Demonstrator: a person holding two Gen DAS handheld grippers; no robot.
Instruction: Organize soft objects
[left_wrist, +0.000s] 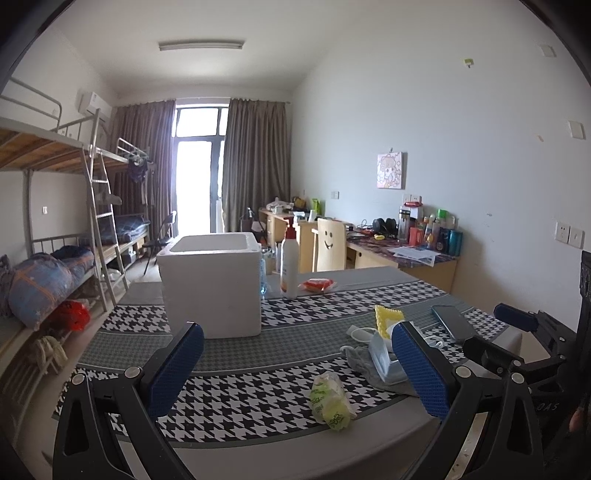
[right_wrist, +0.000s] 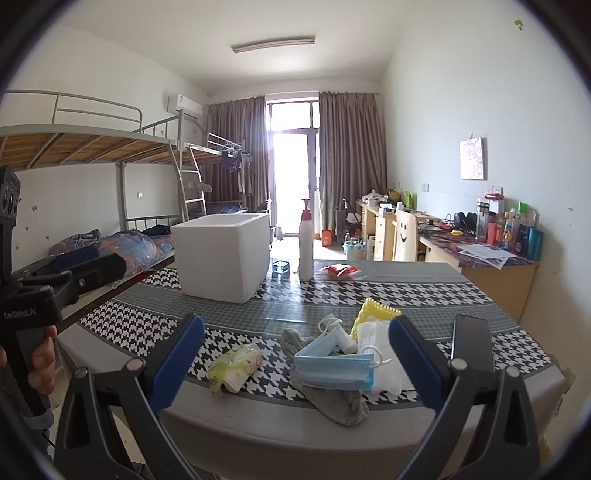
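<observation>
A pile of soft things lies near the table's front edge: a blue face mask (right_wrist: 334, 367), a grey sock (right_wrist: 332, 402), a white cloth (right_wrist: 384, 365), a yellow knitted cloth (right_wrist: 373, 314) and a crumpled green-and-white bag (right_wrist: 234, 365). In the left wrist view the bag (left_wrist: 330, 400) lies between my fingers and the mask (left_wrist: 386, 363) is at the right. A white foam box (right_wrist: 223, 253) stands open at the back left, also in the left wrist view (left_wrist: 212, 286). My left gripper (left_wrist: 299, 369) and right gripper (right_wrist: 295, 360) are open and empty, above the front edge.
A black phone (right_wrist: 472, 341) lies right of the pile. A white pump bottle (right_wrist: 306, 245), a red packet (right_wrist: 340, 271) and a small glass dish (right_wrist: 280, 267) stand behind. The houndstooth tablecloth (right_wrist: 424, 291) covers the table. Bunk beds left, desks right.
</observation>
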